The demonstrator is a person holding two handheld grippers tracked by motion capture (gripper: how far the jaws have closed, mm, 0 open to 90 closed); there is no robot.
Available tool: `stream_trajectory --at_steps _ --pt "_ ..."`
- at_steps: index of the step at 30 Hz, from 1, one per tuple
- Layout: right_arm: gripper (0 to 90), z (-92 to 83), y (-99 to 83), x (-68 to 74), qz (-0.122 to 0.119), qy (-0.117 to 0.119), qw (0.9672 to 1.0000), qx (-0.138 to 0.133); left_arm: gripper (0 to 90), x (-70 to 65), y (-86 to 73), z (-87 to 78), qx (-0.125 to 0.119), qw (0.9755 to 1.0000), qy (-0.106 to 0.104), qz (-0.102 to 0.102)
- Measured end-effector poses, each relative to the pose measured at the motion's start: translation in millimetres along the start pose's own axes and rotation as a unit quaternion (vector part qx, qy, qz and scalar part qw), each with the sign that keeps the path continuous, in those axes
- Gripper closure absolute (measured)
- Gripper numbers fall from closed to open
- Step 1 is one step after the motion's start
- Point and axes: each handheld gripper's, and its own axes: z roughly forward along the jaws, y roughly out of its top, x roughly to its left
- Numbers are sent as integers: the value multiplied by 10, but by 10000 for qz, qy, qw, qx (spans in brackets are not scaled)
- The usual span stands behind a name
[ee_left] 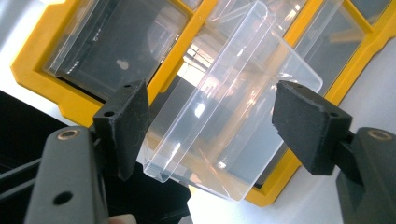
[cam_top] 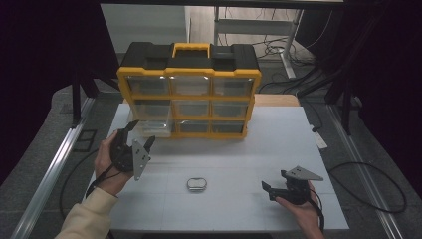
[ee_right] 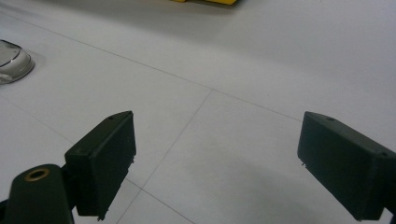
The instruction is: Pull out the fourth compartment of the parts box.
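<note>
Black, matte-padded jaws of my left gripper (ee_left: 212,126) stand apart around the clear, thin-walled plastic drawer (ee_left: 224,116), pulled partway from the yellow-framed organiser cabinet (cam_top: 189,89) at its lower-left bay. I judge this releases it. My right gripper (cam_top: 278,191) rests spread, empty, over the white worktop (cam_top: 239,149).

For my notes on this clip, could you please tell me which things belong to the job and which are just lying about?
In the job:
- clear drawer, pulled out
- yellow organiser
- left hand-held gripper, open
- metal clip

Lying about:
- floor cables
</note>
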Motion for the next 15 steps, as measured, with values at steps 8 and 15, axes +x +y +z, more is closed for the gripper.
stream_trajectory --at_steps 8,15 --pt "121 4 1 -8 17 -5 10000 20 195 -5 20 -48 -53 9989 -264 -383" --pt "121 13 6 -14 53 -3 10000 11 155 15 50 -105 -61 9957 -711 -589"
